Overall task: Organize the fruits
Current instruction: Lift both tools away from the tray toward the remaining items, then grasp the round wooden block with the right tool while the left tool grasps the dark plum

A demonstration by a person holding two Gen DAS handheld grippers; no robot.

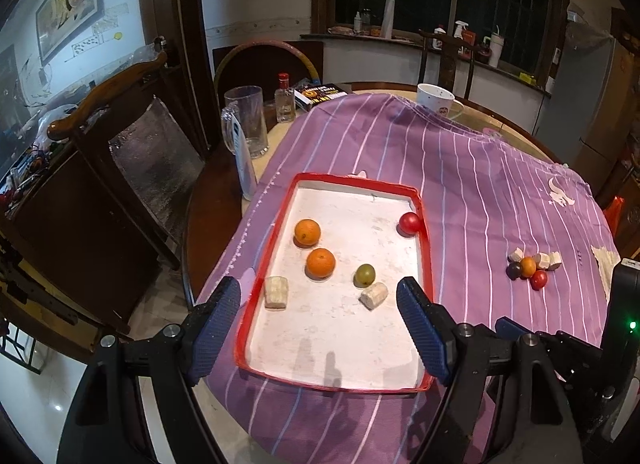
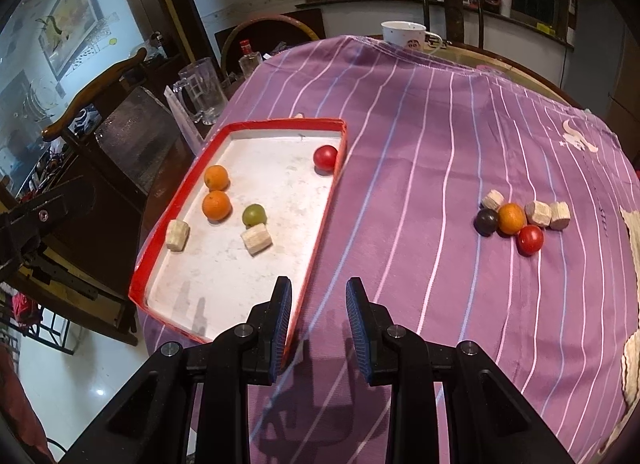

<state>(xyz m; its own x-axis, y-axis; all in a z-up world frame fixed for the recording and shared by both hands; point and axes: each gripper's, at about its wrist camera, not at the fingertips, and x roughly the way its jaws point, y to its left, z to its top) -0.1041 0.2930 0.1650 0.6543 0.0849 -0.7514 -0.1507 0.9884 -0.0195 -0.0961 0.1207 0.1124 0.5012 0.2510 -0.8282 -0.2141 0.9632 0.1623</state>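
Hovering my left gripper (image 1: 318, 304), jaws wide and empty, over the red-rimmed tray (image 1: 427, 260) holding two oranges (image 1: 320, 262), a green fruit (image 1: 365, 274) and a red one (image 1: 409, 223); my right gripper (image 2: 319, 306) hangs nearly closed, empty, above the purple striped cloth (image 2: 420, 168).

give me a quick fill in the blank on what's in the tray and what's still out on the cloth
The tray with the ___ rim holds six pieces.
Two of them are ___ balls.
The single green ball lies ___ the tray.
The dark purple ball lies on the striped ___.

Missing words: red; orange; inside; cloth
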